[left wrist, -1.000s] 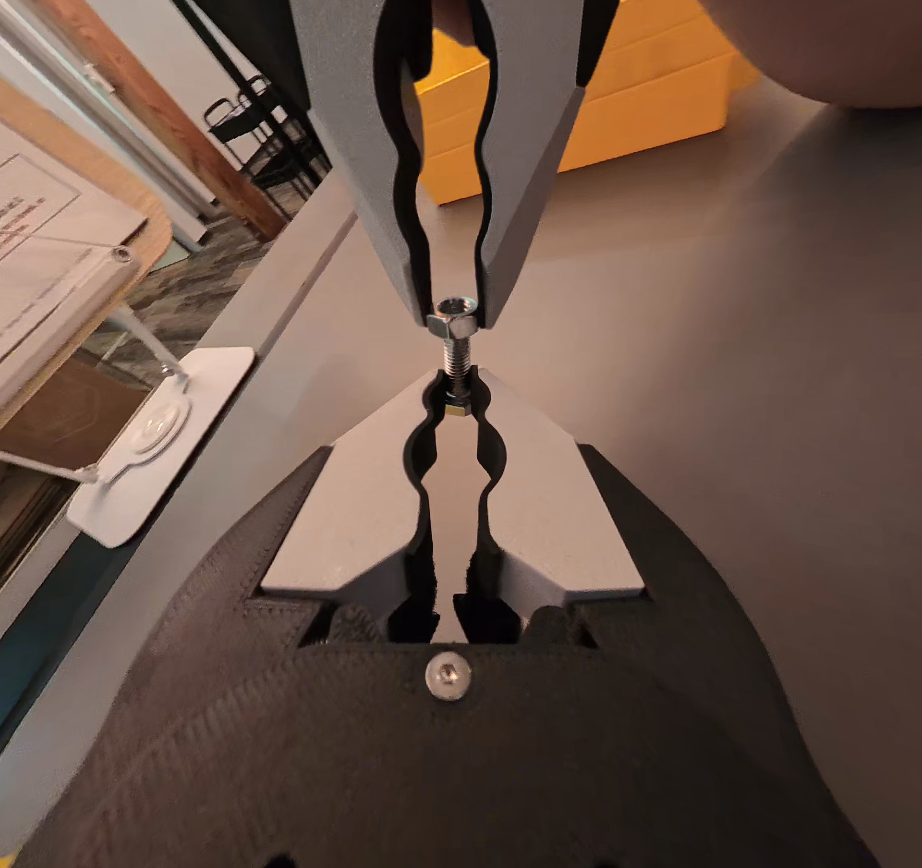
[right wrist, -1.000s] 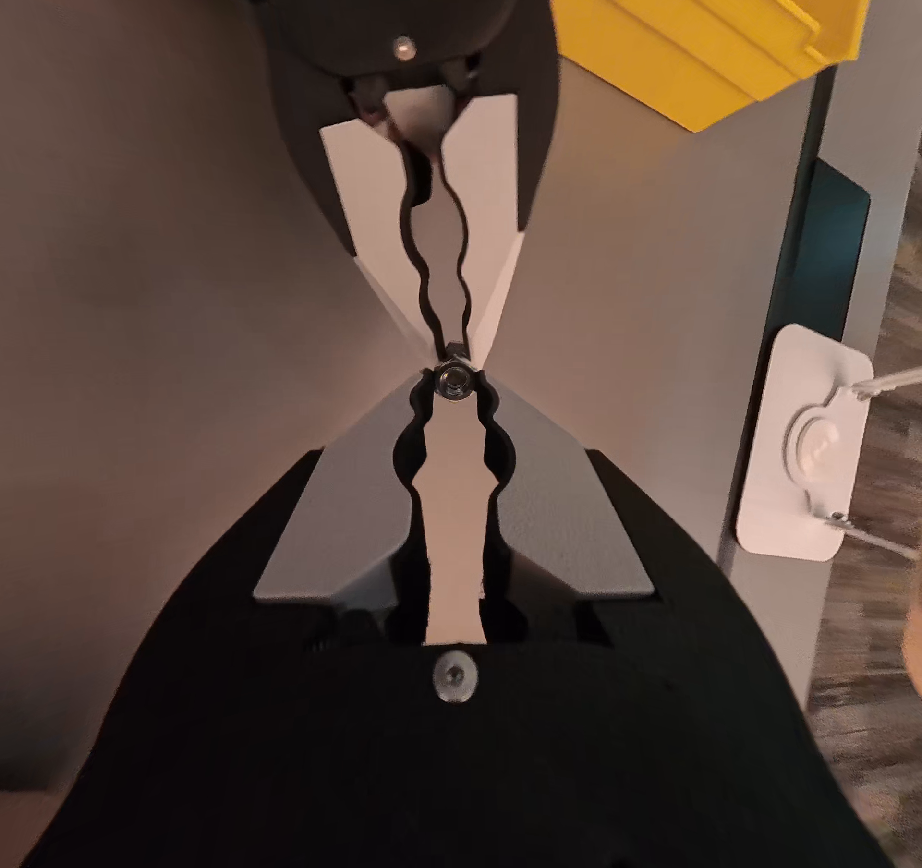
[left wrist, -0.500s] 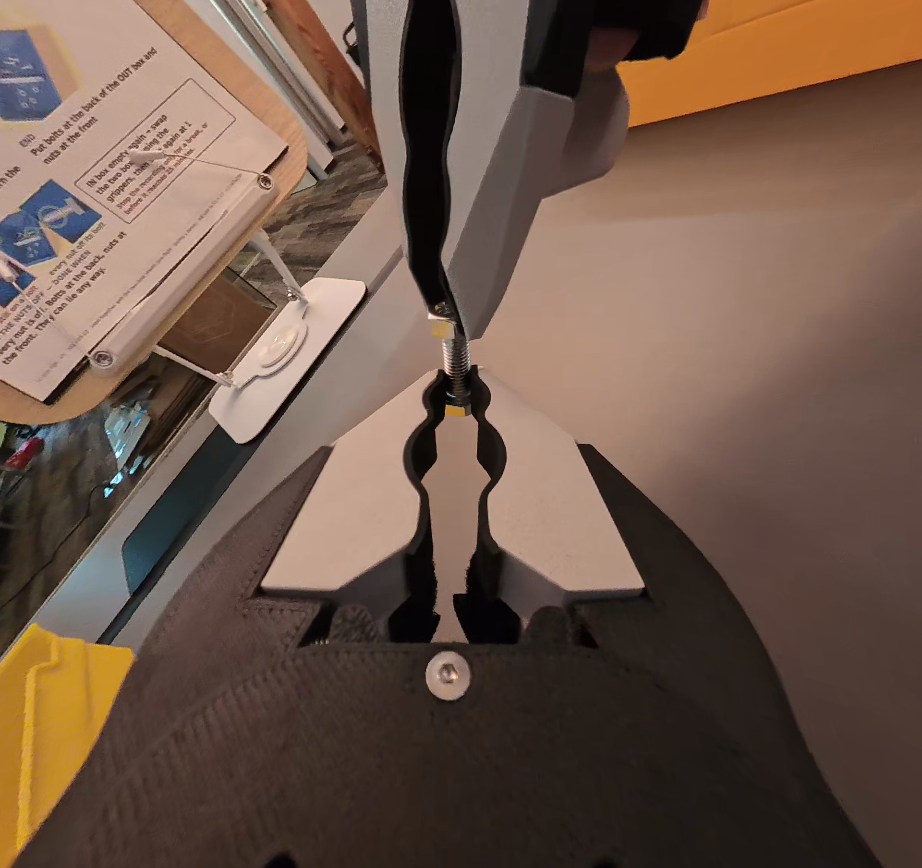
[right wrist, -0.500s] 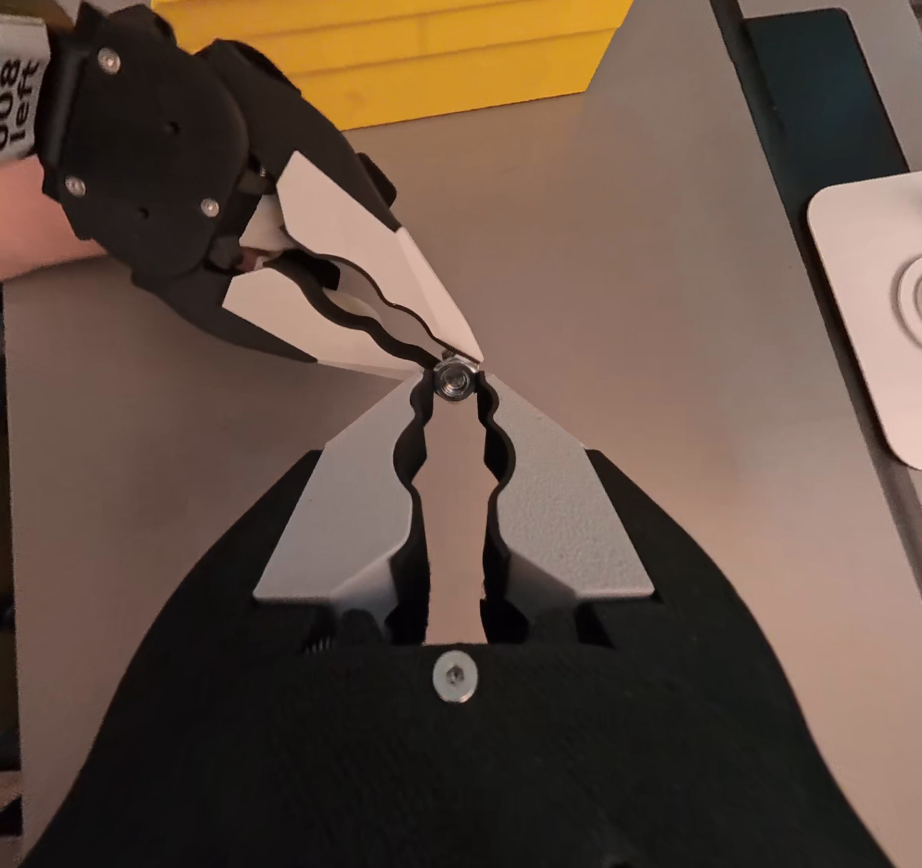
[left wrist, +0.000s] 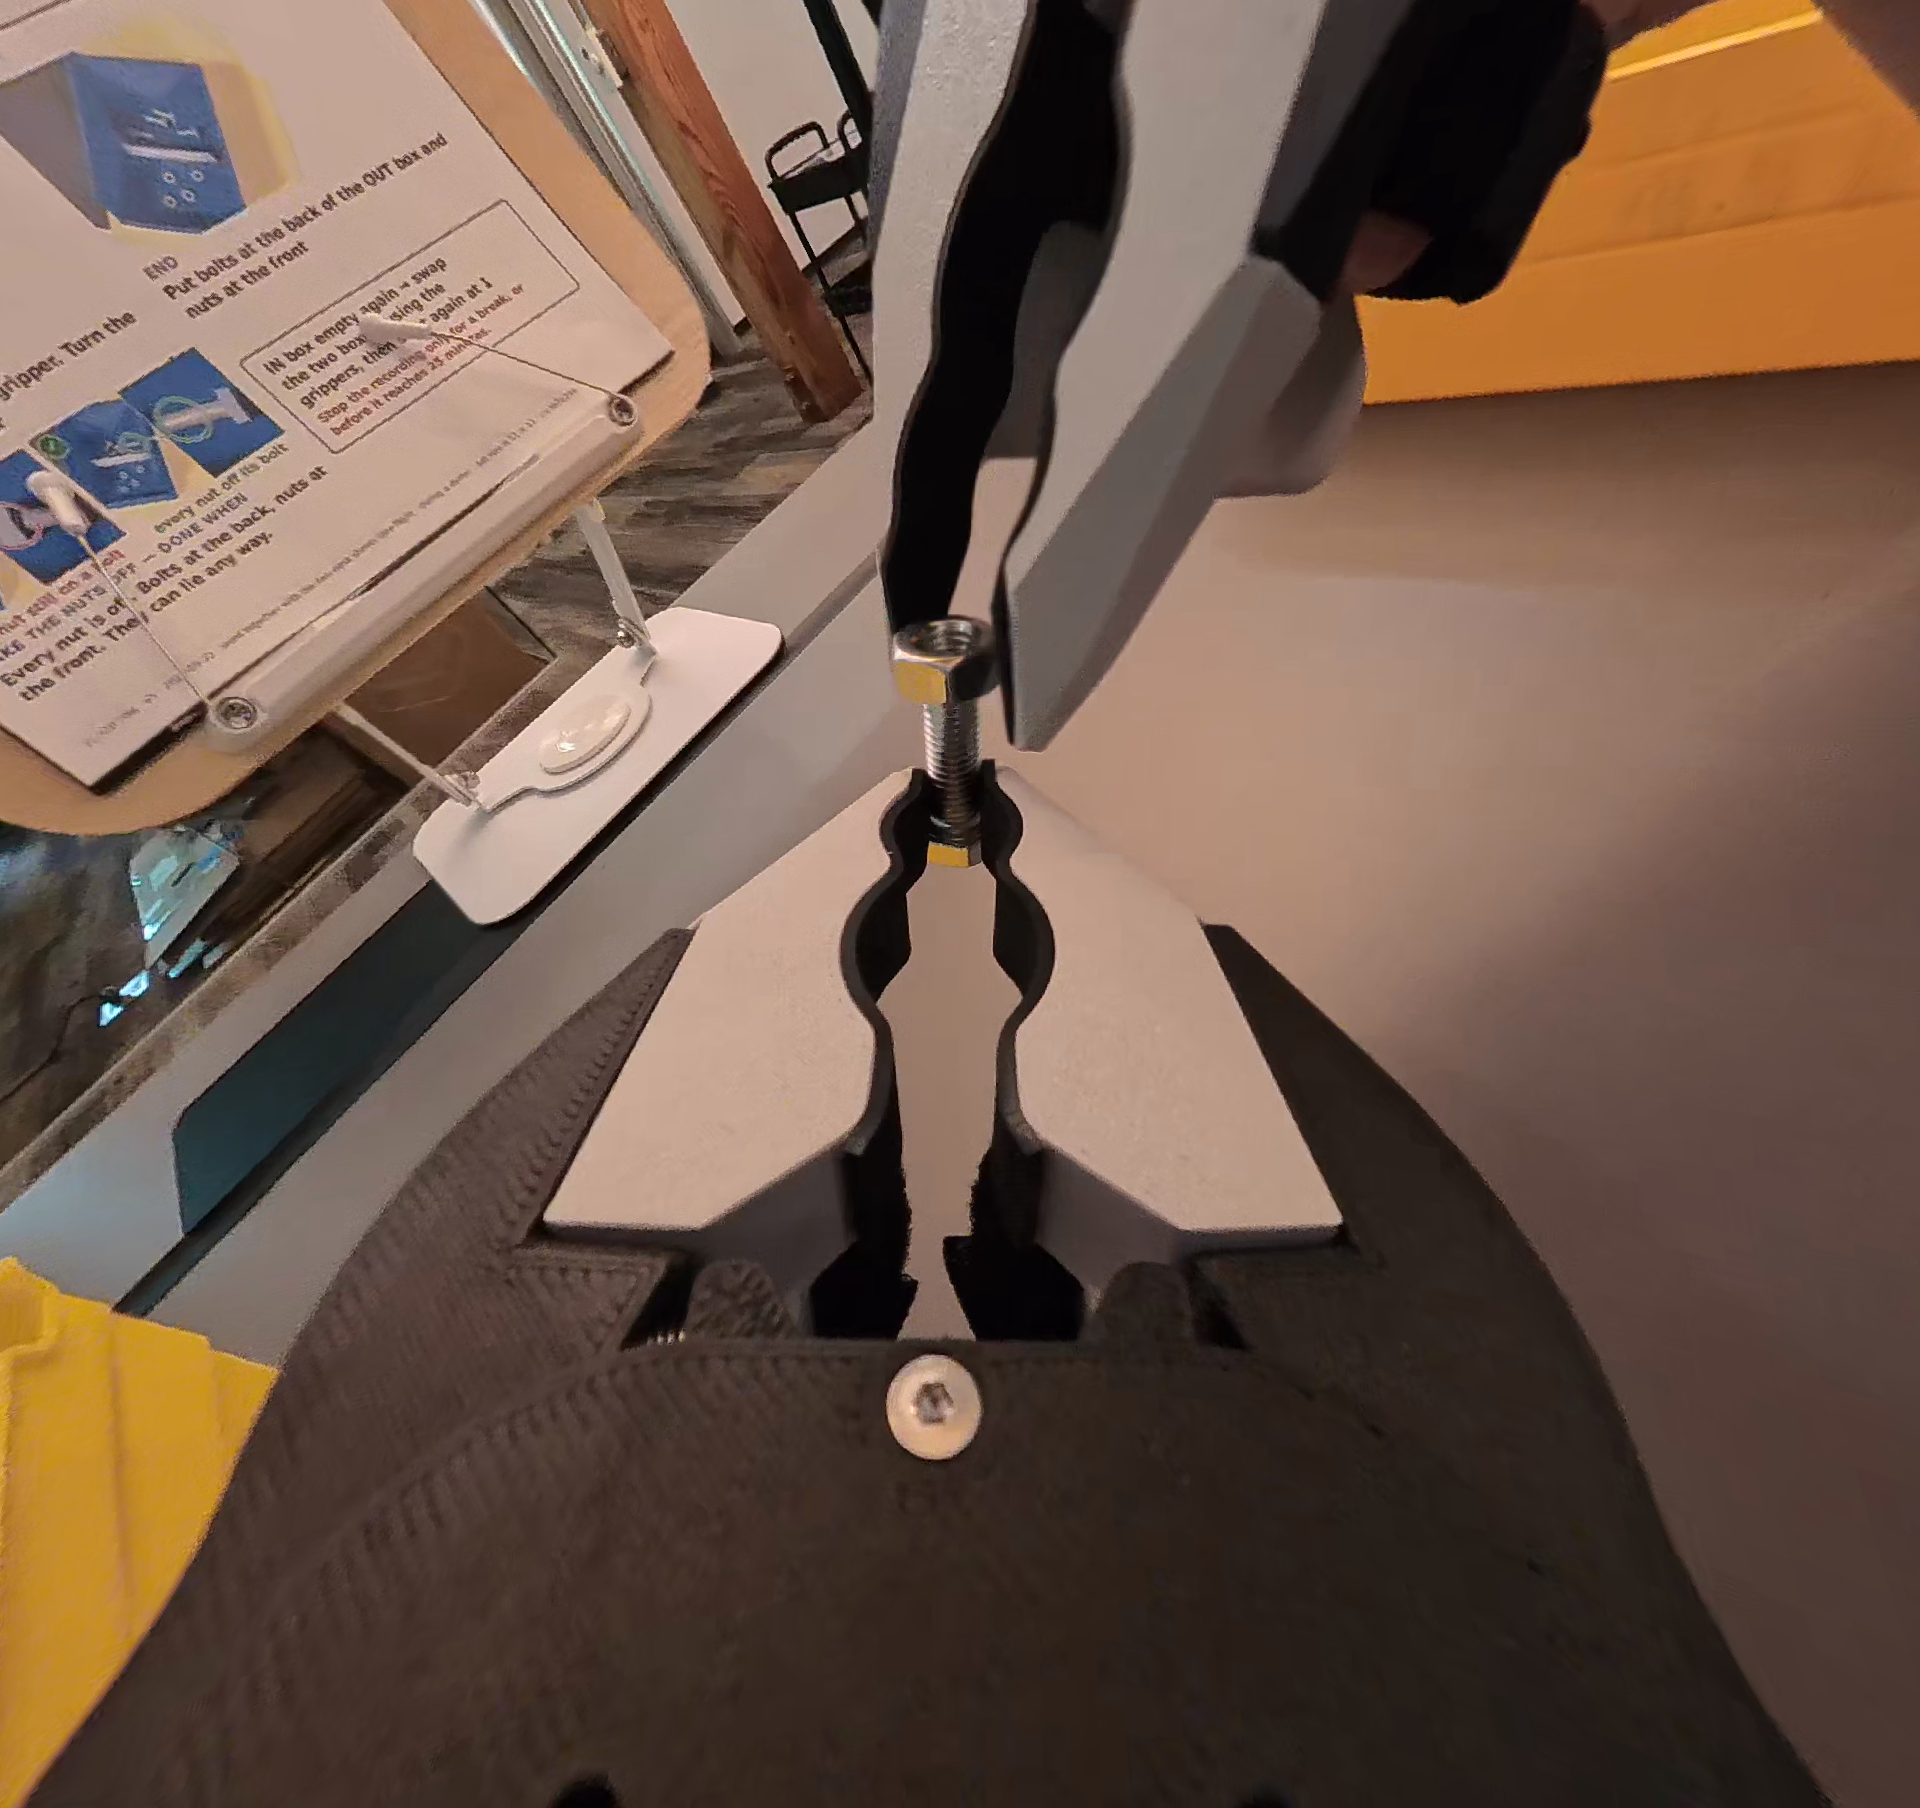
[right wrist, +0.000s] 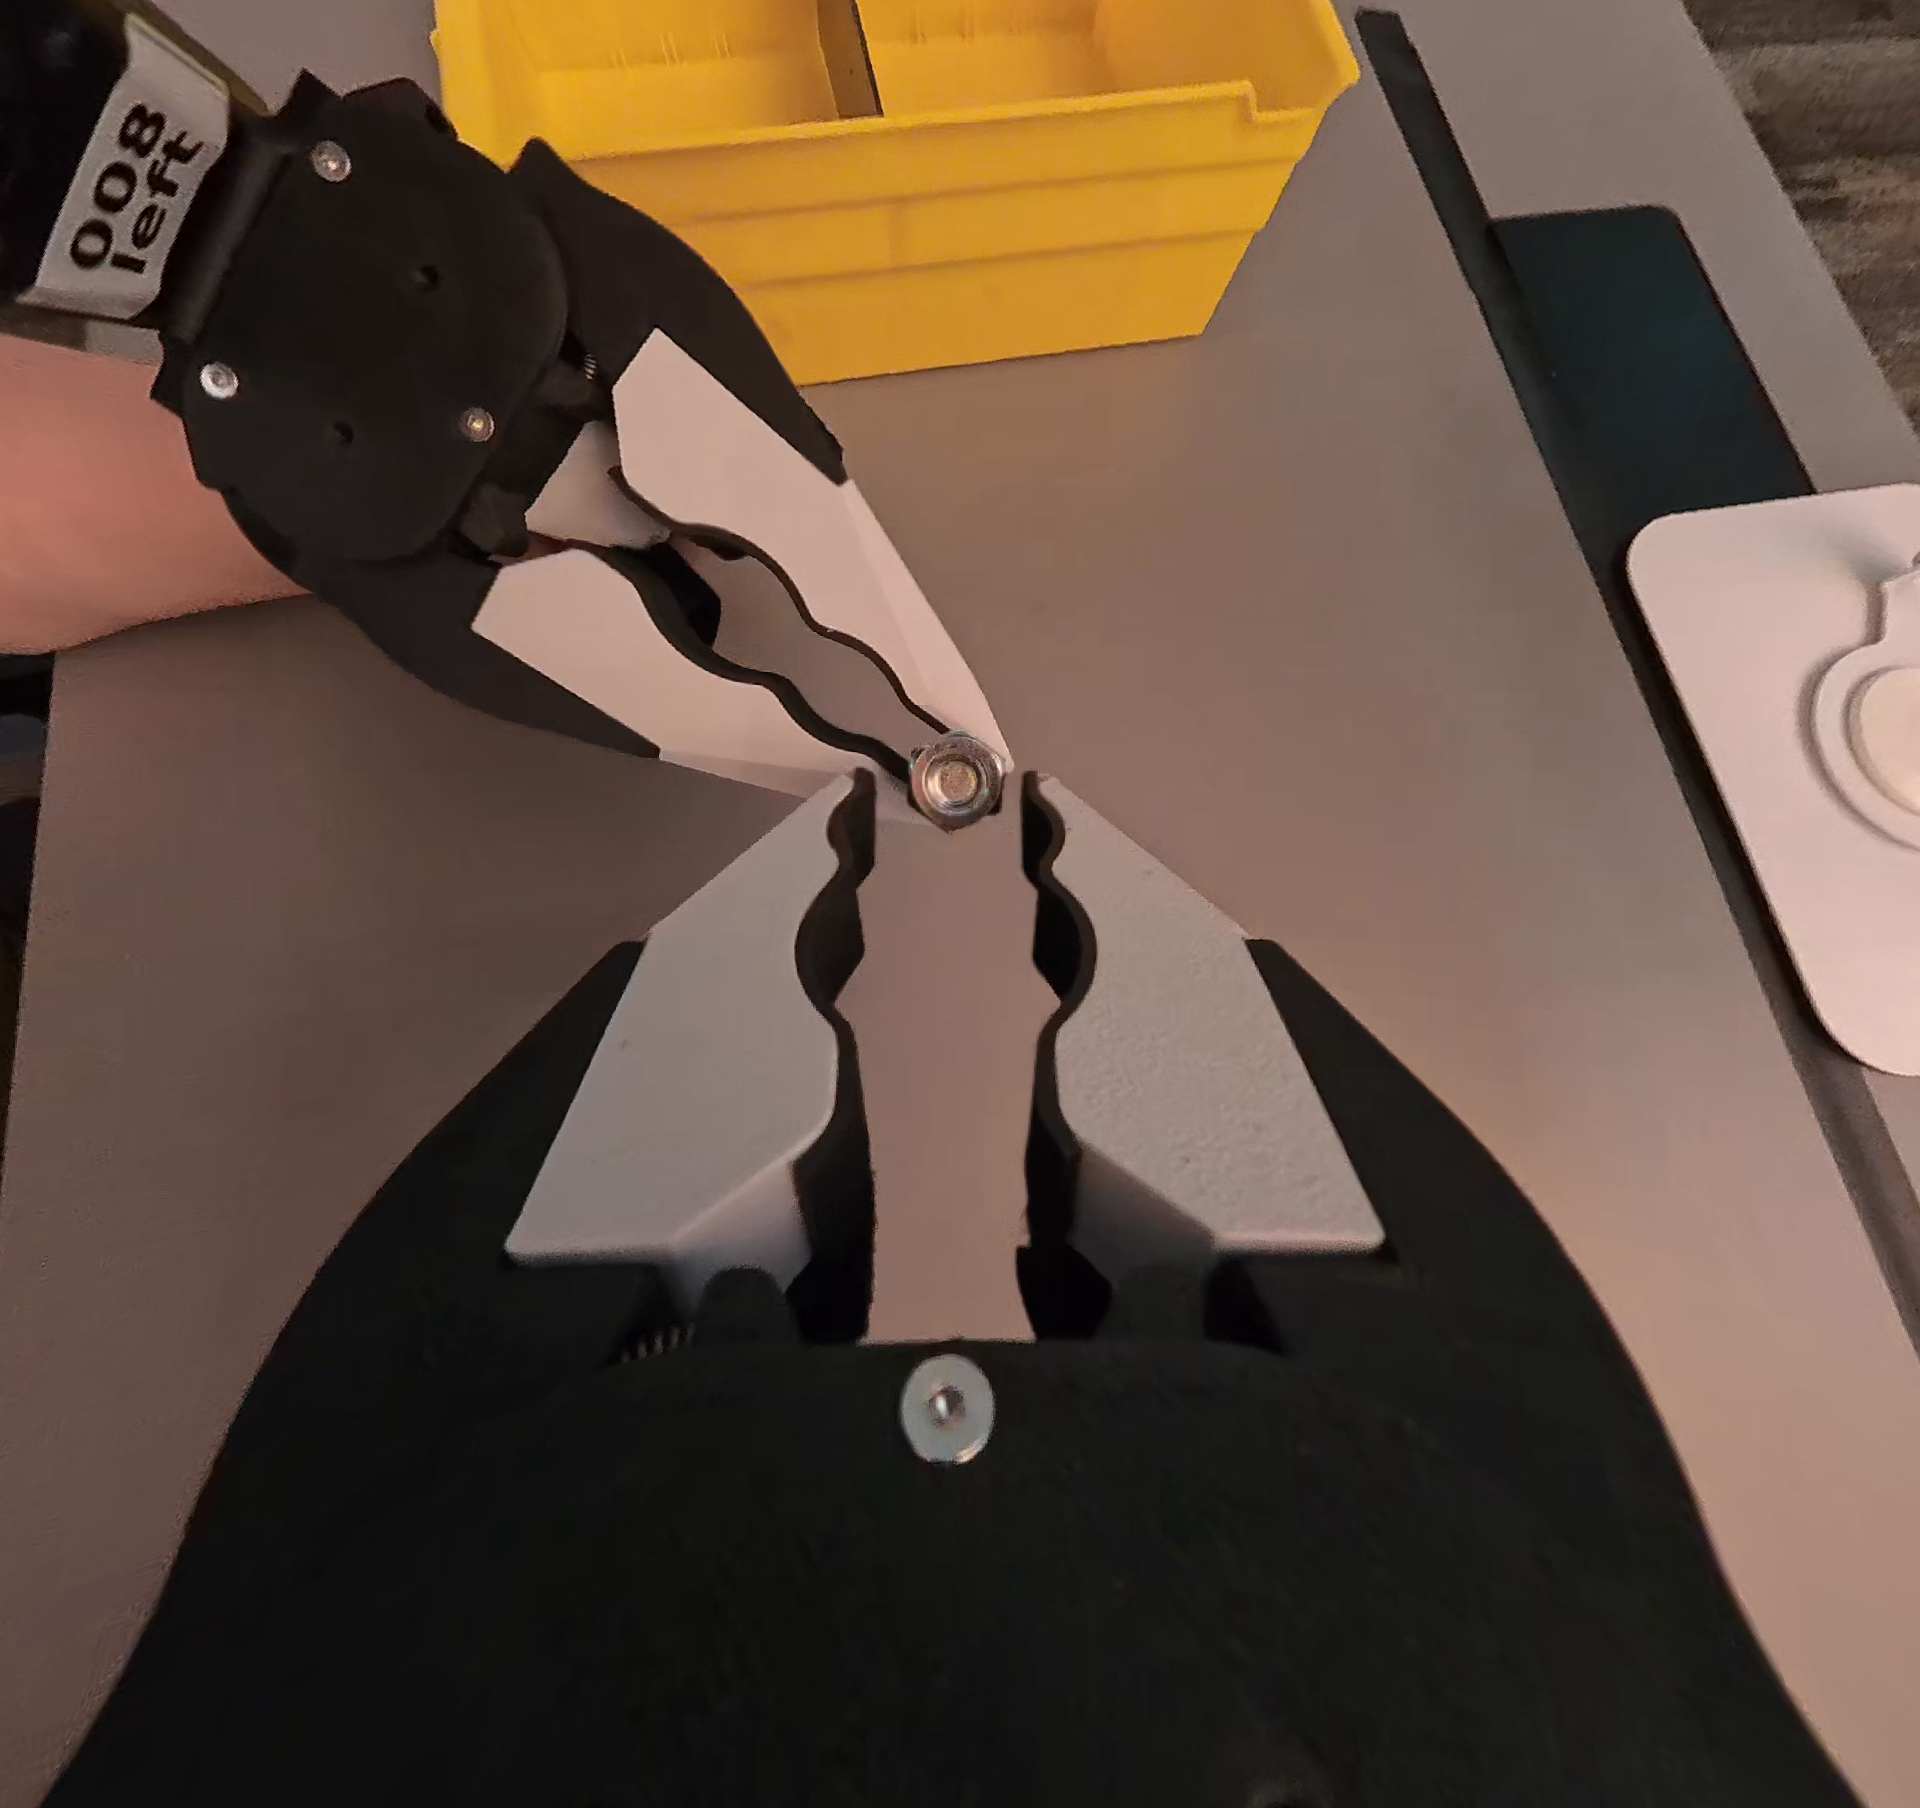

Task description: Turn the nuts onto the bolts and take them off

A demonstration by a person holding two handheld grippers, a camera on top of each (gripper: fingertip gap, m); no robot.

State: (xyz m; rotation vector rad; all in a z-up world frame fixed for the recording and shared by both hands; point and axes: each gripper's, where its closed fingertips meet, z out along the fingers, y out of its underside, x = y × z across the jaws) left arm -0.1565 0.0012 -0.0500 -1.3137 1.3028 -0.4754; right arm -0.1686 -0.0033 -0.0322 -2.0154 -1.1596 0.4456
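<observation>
I have open grey table [right wrist: 1351, 615] on every side of the work, its edge running along my right. The yellow bin [right wrist: 935, 231] with 2 compartments sits well behind, and a white stand base [right wrist: 1766, 823] lies near the edge. My left gripper [left wrist: 951, 802] pinches the bolt [left wrist: 948, 771] by its head end. My right gripper [right wrist: 940, 792] is spread around the nut [left wrist: 943, 669] at the bolt's tip, seemingly not touching it.
</observation>
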